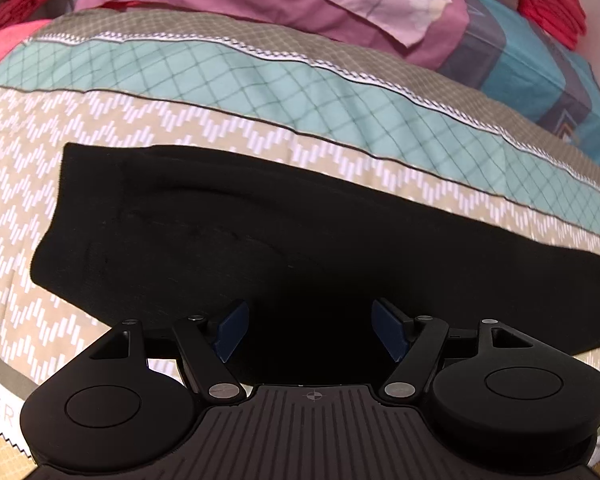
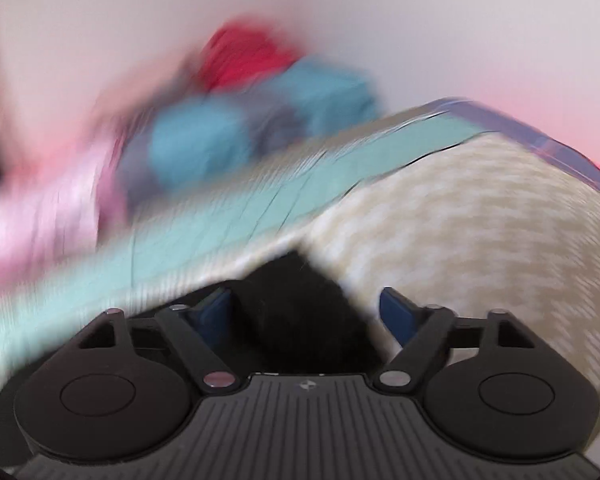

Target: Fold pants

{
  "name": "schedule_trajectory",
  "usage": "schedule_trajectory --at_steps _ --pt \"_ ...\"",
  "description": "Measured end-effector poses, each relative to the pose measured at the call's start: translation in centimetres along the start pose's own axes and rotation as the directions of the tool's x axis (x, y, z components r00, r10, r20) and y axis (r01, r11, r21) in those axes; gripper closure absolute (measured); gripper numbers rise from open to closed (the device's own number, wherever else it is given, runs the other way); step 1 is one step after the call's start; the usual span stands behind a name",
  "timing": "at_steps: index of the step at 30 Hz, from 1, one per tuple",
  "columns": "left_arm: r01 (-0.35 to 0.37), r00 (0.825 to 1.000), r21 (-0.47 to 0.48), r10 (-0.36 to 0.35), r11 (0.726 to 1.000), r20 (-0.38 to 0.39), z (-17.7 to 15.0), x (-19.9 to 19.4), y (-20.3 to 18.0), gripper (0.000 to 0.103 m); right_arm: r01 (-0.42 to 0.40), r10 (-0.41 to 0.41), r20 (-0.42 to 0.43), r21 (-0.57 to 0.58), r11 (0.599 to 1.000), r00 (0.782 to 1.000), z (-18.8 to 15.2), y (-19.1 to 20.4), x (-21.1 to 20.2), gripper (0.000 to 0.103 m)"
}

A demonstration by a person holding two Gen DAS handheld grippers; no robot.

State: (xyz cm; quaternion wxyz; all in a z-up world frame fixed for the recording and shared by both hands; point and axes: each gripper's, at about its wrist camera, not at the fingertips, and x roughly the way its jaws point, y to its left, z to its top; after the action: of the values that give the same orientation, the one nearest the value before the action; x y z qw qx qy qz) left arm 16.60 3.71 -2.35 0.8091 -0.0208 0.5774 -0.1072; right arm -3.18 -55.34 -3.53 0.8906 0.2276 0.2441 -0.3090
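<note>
The black soft-cloth pants (image 1: 260, 240) lie flat on a bed, spread over a patterned bedspread (image 1: 40, 184) of beige with white zigzag marks, a teal band crossed by a dark grid, and a grey-brown checked strip beyond it. In the left wrist view the pants run as a long dark band from about nine o'clock across to three o'clock, one squared end at the left and the rest passing out of sight under the tool at the bottom.

The left gripper (image 1: 308, 330) hangs over the near edge of the pants at six o'clock. Its jaws stand wide apart, the blue pads (image 1: 232, 330) clear of the cloth on either side, with nothing caught between them.

At twelve o'clock a mauve and pale pink pillow (image 1: 300, 0) lies across the head of the bed. Toward two o'clock rests a folded blue and grey-purple blanket (image 1: 540, 88), and a bright red knitted cloth (image 1: 552, 8) sits at the top right corner.

The right wrist view is heavily blurred. The right gripper (image 2: 306, 316) also has its jaws spread wide. A dark patch of the pants (image 2: 300, 320) shows between and behind them at six o'clock, but the pads do not press on it. The bedspread (image 2: 480, 232) fills the right half, and the blanket (image 2: 200, 148) and red cloth (image 2: 244, 56) smear toward eleven o'clock.
</note>
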Motion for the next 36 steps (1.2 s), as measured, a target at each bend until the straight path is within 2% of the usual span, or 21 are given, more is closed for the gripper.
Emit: schedule_trajectory --at_steps 2,3,7,10,13,18,21,22,23,24,25,26,27,29,30,31,33,34,36 --pt "-0.012 1.0 0.023 0.012 1.0 -0.002 -0.3 0.0 -0.6 0.0 0.057 -0.057 0.027 -0.028 0.998 0.998 0.0 -0.4 -1.0 0.019" --pt "-0.018 1.0 0.031 0.018 0.999 -0.003 -0.4 0.0 -1.0 0.0 0.056 -0.055 0.02 -0.046 0.997 0.998 -0.5 -0.4 -1.5 0.02" --pt "-0.022 0.999 0.031 0.023 0.999 -0.025 -0.8 0.5 -1.6 0.0 -0.047 0.047 -0.009 -0.043 0.998 0.999 -3.1 -0.2 -3.6 0.022" --pt "-0.024 0.999 0.039 0.026 0.999 -0.043 -1.2 0.8 -2.2 0.0 -0.06 0.055 -0.048 -0.09 0.994 0.997 -4.4 0.9 -3.2 0.023" --pt "-0.037 0.998 0.07 0.04 0.997 -0.044 -1.6 0.6 -2.9 0.0 -0.08 0.074 -0.058 -0.113 0.99 0.996 -4.4 2.1 -2.2 0.027" --pt "-0.073 0.996 0.101 0.078 0.992 -0.051 -2.6 0.4 -3.3 0.0 -0.078 0.078 -0.006 -0.137 0.988 0.997 -2.0 3.7 0.2 0.029" --pt "-0.085 0.993 0.079 0.091 0.993 -0.07 -3.1 0.5 -2.8 0.0 -0.095 0.083 -0.072 -0.182 0.979 0.994 -2.0 4.8 3.1 0.03" --pt "-0.089 0.993 0.07 0.094 0.994 -0.074 -3.3 0.6 -2.6 0.0 -0.087 0.062 -0.121 -0.209 0.974 0.991 -2.3 5.2 4.5 0.043" --pt "-0.092 0.992 0.062 0.097 0.994 -0.077 -3.4 0.6 -2.5 0.0 -0.066 0.032 -0.141 -0.246 0.967 0.989 -2.5 5.6 5.5 0.045" --pt "-0.095 0.992 0.055 0.099 0.994 -0.079 -3.5 0.6 -2.4 0.0 -0.06 0.032 -0.104 -0.269 0.961 0.994 -2.4 6.0 5.5 0.049" --pt "-0.097 0.992 0.05 0.101 0.994 -0.079 -3.6 0.5 -2.3 0.0 -0.033 0.011 -0.083 -0.274 0.961 0.996 -1.8 6.3 5.4 0.062" --pt "-0.097 0.992 0.048 0.1 0.994 -0.074 -3.7 0.4 -2.3 0.0 -0.012 -0.001 -0.051 -0.258 0.966 0.999 -1.2 6.3 5.1 0.062" --pt "-0.095 0.993 0.049 0.098 0.994 -0.07 -3.9 0.3 -2.2 0.0 -0.017 0.009 -0.037 -0.228 0.974 0.999 -0.9 6.0 5.0 0.061" --pt "-0.098 0.992 0.057 0.102 0.994 -0.07 -4.1 0.3 -2.0 0.0 -0.041 0.017 -0.119 -0.197 0.98 0.993 -0.8 5.5 5.8 0.058" --pt "-0.101 0.992 0.06 0.105 0.993 -0.069 -4.1 0.4 -2.0 0.0 -0.031 0.005 -0.13 -0.203 0.979 0.992 -1.0 5.6 5.6 0.058" --pt "-0.101 0.992 0.062 0.105 0.993 -0.065 -4.1 0.5 -1.9 0.0 -0.013 -0.01 -0.101 -0.221 0.975 0.995 -1.3 5.7 4.7 0.058" --pt "-0.091 0.994 0.062 0.094 0.994 -0.052 -3.8 0.5 -1.6 0.0 0.005 -0.018 -0.058 -0.228 0.974 0.998 -1.7 6.0 2.7 0.045" --pt "-0.082 0.996 0.064 0.084 0.995 -0.04 -3.7 0.4 -1.4 0.0 -0.002 -0.009 -0.05 -0.212 0.977 0.999 -1.9 6.0 1.7 0.035" --pt "-0.072 0.997 0.078 0.073 0.994 -0.004 -3.1 0.3 -1.1 0.0 -0.038 0.024 -0.069 -0.205 0.978 0.997 -2.7 6.9 0.0 0.033"
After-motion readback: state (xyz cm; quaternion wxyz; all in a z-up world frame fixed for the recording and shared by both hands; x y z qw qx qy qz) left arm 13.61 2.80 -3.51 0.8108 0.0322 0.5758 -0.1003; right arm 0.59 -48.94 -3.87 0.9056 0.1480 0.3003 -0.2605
